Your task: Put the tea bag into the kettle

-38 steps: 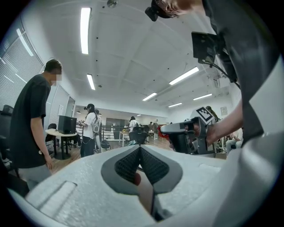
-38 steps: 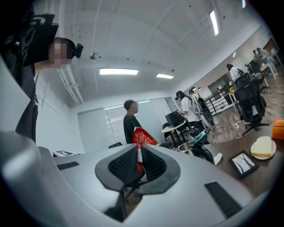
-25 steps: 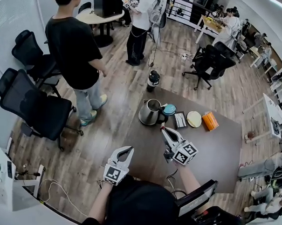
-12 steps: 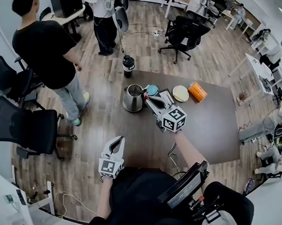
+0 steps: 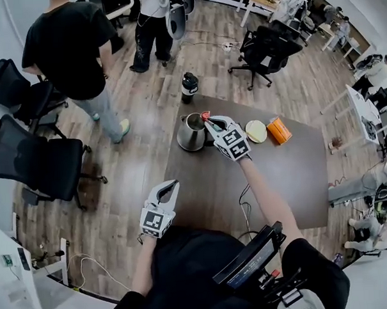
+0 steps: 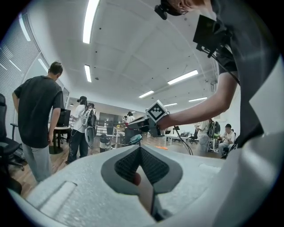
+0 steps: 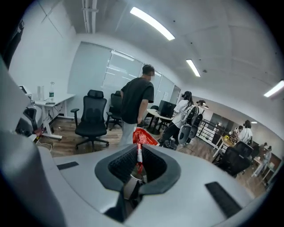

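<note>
A steel kettle [image 5: 191, 134] stands open-topped at the far left part of the dark table [image 5: 290, 178]. My right gripper [image 5: 208, 121] hangs just to the right of the kettle's mouth, shut on a red tea bag [image 5: 205, 115] that sticks out past its tips. The right gripper view shows the red tea bag [image 7: 143, 136] pinched between the pads of the right gripper [image 7: 139, 150]. My left gripper [image 5: 167, 187] is held low at the table's near left edge, far from the kettle. It is shut with nothing in it, as the left gripper [image 6: 140, 149] view also shows.
A round yellow object [image 5: 256, 131] and an orange box [image 5: 279, 130] lie right of the kettle. A black bottle [image 5: 189, 87] stands on the floor beyond the table. A person in a black shirt [image 5: 73, 40] and office chairs [image 5: 37, 161] are to the left.
My right gripper has travelled forward from near my body to the kettle's mouth, carrying the tea bag. The left gripper has stayed by the near table edge.
</note>
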A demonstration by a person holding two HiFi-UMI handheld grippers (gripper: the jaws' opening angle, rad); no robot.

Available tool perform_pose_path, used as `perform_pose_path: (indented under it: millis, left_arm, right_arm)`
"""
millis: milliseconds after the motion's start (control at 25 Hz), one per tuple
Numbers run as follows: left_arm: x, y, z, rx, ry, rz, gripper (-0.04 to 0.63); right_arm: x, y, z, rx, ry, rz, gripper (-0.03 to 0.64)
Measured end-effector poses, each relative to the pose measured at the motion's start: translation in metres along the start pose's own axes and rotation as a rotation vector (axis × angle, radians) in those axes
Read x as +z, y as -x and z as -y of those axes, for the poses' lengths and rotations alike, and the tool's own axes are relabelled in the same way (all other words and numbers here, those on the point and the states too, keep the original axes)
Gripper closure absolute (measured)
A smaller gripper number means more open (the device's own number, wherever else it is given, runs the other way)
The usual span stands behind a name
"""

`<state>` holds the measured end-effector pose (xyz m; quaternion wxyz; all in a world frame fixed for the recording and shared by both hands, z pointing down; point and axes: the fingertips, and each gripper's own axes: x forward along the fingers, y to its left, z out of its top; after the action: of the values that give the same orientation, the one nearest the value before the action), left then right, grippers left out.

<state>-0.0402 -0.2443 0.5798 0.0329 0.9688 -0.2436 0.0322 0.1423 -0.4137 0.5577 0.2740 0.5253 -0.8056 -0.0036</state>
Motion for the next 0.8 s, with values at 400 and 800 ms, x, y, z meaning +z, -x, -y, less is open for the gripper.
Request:
perform_pose_path:
  millis: [400, 800]
  left_arm:
    - [-0.005, 0.003, -0.006, 0.060, 0.039, -0.026, 0.592]
    - [-0.014, 0.003, -0.011, 0.042, 0.014, -0.054, 0.592]
  right_arm:
    - [-0.013, -0.022, 0.013, 0.017, 0.177, -0.129, 0.578]
    - [-0.039, -0.037, 0.023, 0.025, 0.192, -0.206, 0.578]
